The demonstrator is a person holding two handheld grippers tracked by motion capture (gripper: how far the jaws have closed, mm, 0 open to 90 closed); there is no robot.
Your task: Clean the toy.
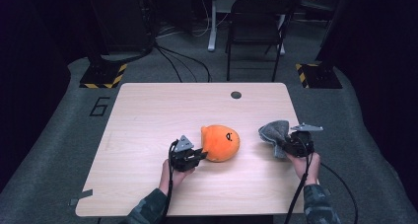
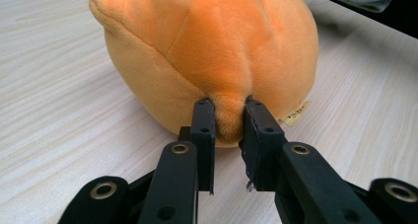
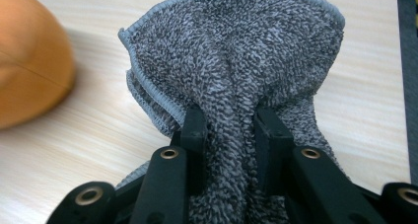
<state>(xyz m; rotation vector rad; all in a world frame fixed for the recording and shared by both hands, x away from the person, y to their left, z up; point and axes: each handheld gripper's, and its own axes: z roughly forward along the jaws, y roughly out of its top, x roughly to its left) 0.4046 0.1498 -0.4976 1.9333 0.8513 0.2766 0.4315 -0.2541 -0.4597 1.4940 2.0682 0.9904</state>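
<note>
High view: wooden table [image 1: 148, 110] | orange plush toy [image 1: 220, 143] just past table centre toward 4 o'clock | left gripper [image 1: 197, 156] at toy's 8 o'clock, jaws pinching a fold of its fabric | right gripper [image 1: 285, 146] at toy's 3 o'clock, jaws clamped on bunched grey cloth [image 1: 274, 132], near table's right edge.

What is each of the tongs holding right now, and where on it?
The left tongs pinch a fold of plush low on the orange plush toy. The right tongs clamp a bunched fold of the grey towel.
</note>
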